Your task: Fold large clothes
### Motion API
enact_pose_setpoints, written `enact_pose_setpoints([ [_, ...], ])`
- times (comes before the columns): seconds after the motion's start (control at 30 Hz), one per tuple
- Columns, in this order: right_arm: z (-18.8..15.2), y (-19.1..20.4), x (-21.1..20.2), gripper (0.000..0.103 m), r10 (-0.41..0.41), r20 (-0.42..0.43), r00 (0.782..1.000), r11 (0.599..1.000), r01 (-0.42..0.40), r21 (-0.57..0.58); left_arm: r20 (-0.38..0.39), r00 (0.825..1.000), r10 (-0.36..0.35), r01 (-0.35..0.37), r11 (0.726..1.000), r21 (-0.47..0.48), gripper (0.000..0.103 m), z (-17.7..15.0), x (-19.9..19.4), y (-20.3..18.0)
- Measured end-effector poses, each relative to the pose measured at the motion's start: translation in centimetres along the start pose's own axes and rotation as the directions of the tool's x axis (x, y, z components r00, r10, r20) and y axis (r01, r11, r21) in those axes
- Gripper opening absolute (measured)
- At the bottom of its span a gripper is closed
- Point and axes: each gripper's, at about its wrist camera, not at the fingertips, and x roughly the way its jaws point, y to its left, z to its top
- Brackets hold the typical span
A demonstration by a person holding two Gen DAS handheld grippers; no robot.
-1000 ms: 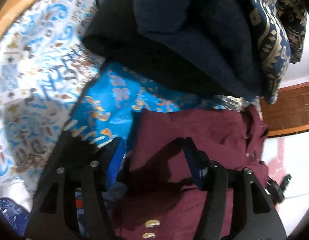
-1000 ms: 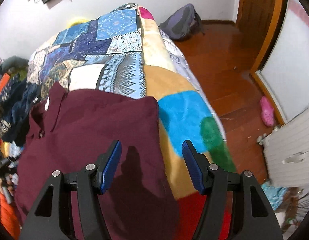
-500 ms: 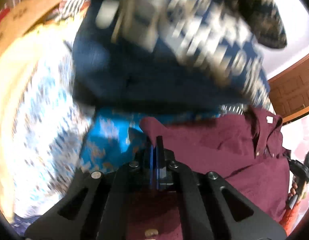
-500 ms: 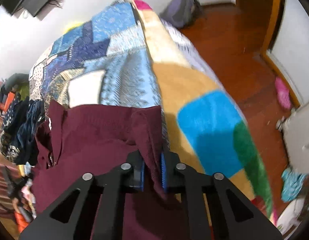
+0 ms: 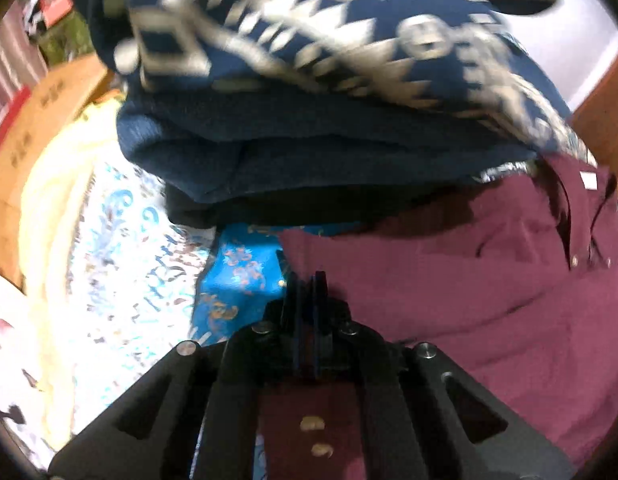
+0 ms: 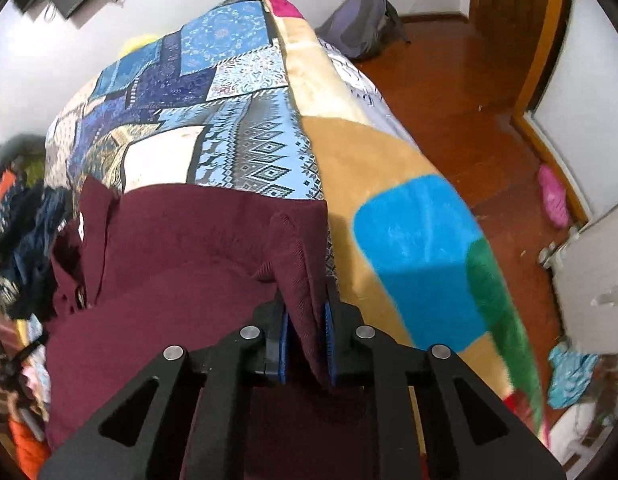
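Observation:
A large maroon buttoned shirt (image 6: 181, 248) lies spread on the patchwork bed cover (image 6: 245, 128). My right gripper (image 6: 305, 320) is shut on the shirt's right edge, a fold of cloth pinched between its blue pads. In the left wrist view the same maroon shirt (image 5: 489, 280) lies with its collar at the far right. My left gripper (image 5: 305, 292) is shut on the shirt's left edge near the corner. Two shirt buttons (image 5: 313, 424) show below the fingers.
A pile of dark blue and patterned clothes (image 5: 329, 92) hangs close over the left gripper. A cardboard box (image 5: 37, 120) stands at the left. Wooden floor (image 6: 469, 92), a grey backpack (image 6: 361, 28) and a pink slipper (image 6: 553, 196) lie right of the bed.
Both grippers were open a second ago and have closed on the shirt's two edges. Both have lifted and tilted, so the views shifted; the left view is blurred by motion.

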Motion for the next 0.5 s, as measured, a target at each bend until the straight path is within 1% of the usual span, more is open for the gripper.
enact_pose_setpoints([
  [0.07,-0.1,0.6,-0.9,0.014,-0.032,0.009,0.999,0.999,0.033,-0.032,0.03,0.999,0.017,-0.017,0.999,0.026,0.001,-0.5,-1.8,-0.3],
  [0.13,-0.3,0.6,-1.7,0.015,-0.039,0.02,0.999,0.998,0.039,-0.04,0.06,0.998,0.017,-0.019,0.999,0.037,0.001,-0.8,-3.3,-0.6],
  [0.2,-0.7,0.5,-2.6,0.016,-0.035,0.036,0.999,0.999,0.036,-0.037,0.095,0.995,0.013,-0.017,0.999,0.043,0.002,-1.1,-5.3,-0.8],
  [0.27,-1.1,0.3,-3.8,0.017,-0.025,0.058,0.998,0.999,0.027,-0.036,0.125,0.992,0.008,-0.015,0.999,0.049,0.004,-1.5,-7.4,-0.7],
  [0.37,-1.9,0.4,-5.7,0.018,0.011,0.082,0.997,0.999,-0.007,-0.048,0.151,0.989,0.004,-0.013,0.998,0.059,0.008,-2.0,-10.3,0.6],
  [0.4,-2.0,0.7,-6.1,0.019,0.012,0.09,0.996,0.998,-0.007,-0.055,0.158,0.988,0.004,-0.014,0.998,0.062,0.012,-2.2,-11.0,0.8],
  [0.43,-2.3,0.9,-6.9,0.02,0.009,0.102,0.995,0.998,-0.002,-0.068,0.166,0.986,0.004,-0.015,0.998,0.064,0.018,-2.7,-12.0,1.2],
  [0.47,-2.7,1.1,-7.7,0.025,0.002,0.118,0.993,0.996,0.008,-0.086,0.179,0.984,0.004,-0.016,0.998,0.062,0.022,-3.5,-13.3,1.9],
  [0.5,-3.1,1.3,-8.3,0.035,-0.006,0.136,0.991,0.995,0.02,-0.102,0.191,0.982,0.008,-0.019,0.998,0.058,0.032,-4.0,-14.0,2.2],
])
